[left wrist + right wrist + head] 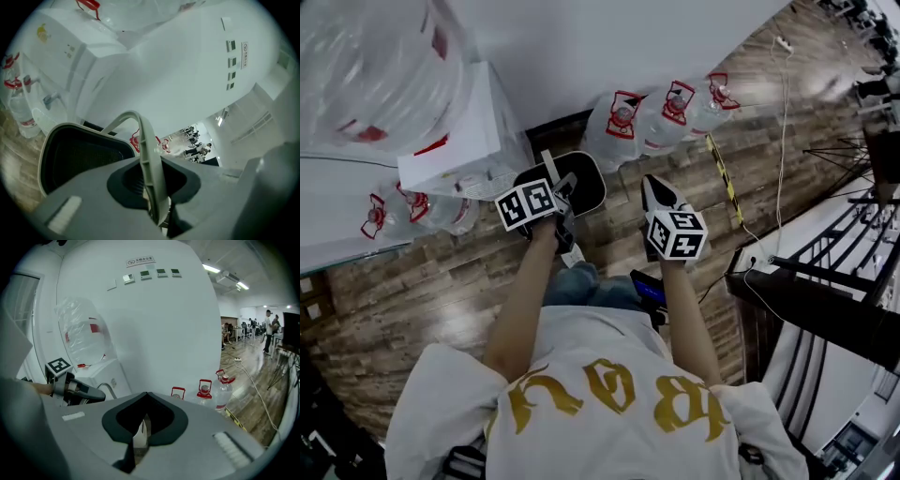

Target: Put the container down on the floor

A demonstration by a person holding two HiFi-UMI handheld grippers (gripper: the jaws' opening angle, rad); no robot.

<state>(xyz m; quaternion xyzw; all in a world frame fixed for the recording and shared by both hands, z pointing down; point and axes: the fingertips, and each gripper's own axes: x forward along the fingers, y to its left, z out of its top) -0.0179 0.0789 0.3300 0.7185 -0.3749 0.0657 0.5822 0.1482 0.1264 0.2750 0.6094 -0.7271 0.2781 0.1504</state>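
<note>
My left tool (564, 192) is clamped on the bin's handle (145, 136). The black bin (581, 183) hangs just above centre frame, over the wood floor (412, 281). My right tool (654, 195) is pinched narrow, empty.

A person in a white shirt with gold letters (600, 412) stretches both arms forward over a brown wood-plank floor (412, 291). The left gripper (564, 190) is clamped on the pale handle of a black oval plastic container (591, 183). The right gripper (652, 192) hangs just beside it with its jaws together. Clear water bottles with red handles (661, 112) stand along the white wall (609, 37).
</note>
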